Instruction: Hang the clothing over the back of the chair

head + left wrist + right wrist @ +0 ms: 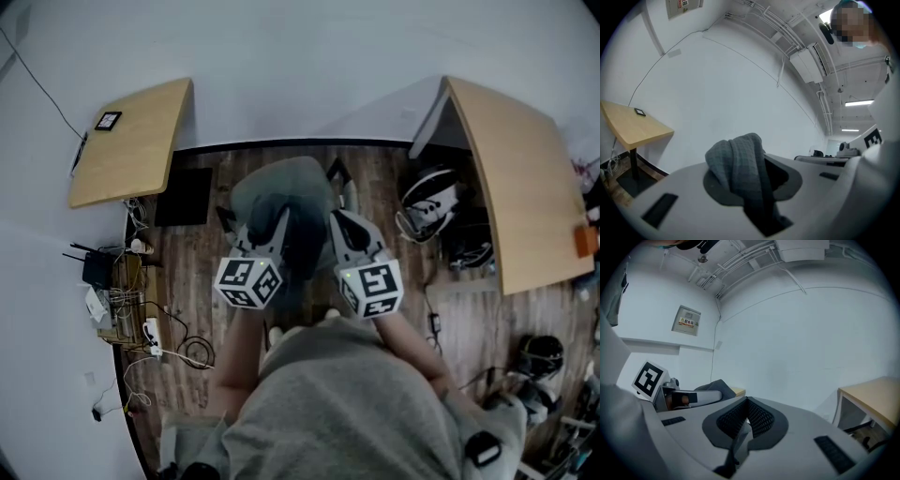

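A wooden table stands outboard of the left gripper, and a second table stands outboard of the right gripper. The grey clothing hangs ahead of and between both tongs. The left jaws are clamped on a thick bunched fold. The right jaws are closed, with the pads meeting at the tips. It cannot be determined whether they pinch fabric.

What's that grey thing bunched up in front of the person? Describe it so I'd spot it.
Look between the two wooden desks, above the plank floor, to the left gripper the person holds forward. The grey garment is bunched in its jaws. Unlike the hard, smooth tool around it, it is soft, crumpled and knit-textured.
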`<state>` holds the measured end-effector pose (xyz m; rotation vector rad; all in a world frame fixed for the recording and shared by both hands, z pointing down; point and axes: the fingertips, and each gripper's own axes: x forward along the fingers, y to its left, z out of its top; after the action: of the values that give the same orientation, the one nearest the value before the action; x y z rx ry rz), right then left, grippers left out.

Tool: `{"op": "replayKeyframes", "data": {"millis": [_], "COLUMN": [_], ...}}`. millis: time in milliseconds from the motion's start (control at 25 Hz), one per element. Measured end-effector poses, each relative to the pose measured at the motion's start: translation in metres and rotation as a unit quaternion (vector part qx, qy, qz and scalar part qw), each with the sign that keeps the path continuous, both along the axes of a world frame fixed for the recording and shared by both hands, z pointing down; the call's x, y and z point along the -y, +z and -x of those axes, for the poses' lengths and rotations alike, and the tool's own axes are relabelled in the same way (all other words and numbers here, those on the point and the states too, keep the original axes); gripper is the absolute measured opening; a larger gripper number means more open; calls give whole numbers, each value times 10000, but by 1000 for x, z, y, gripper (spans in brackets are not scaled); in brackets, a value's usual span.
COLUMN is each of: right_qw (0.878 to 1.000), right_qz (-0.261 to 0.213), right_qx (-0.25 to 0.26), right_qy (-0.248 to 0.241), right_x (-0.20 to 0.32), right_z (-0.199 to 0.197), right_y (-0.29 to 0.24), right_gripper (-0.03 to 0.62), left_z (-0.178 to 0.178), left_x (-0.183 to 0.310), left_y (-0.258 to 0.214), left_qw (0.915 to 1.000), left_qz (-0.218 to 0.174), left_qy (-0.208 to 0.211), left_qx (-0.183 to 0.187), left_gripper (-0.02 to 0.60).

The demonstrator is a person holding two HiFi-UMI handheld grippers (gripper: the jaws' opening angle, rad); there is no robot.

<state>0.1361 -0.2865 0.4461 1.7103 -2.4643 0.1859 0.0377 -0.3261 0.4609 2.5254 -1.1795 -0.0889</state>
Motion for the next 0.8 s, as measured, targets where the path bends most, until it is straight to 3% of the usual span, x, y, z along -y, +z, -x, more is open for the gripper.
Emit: {"op": "replayKeyframes", "data": {"millis": [520,800], "right_qw": [9985,9967], "right_qz": [307,379], "right_qx": [63,96], "right_qy": [-459,-706], "right_x": [22,27], "right_z": [-1,10], "right_y": [17,22], "right_gripper": [-2,-2], "left_z": [-10,-7], "left_x": [52,66], "left_y": [57,102], "left_qw": [9975,9918], "left_qz": [450,888], "left_qy": [-420,-537], "left_qx": [340,747], "left_gripper": [94,95]}}
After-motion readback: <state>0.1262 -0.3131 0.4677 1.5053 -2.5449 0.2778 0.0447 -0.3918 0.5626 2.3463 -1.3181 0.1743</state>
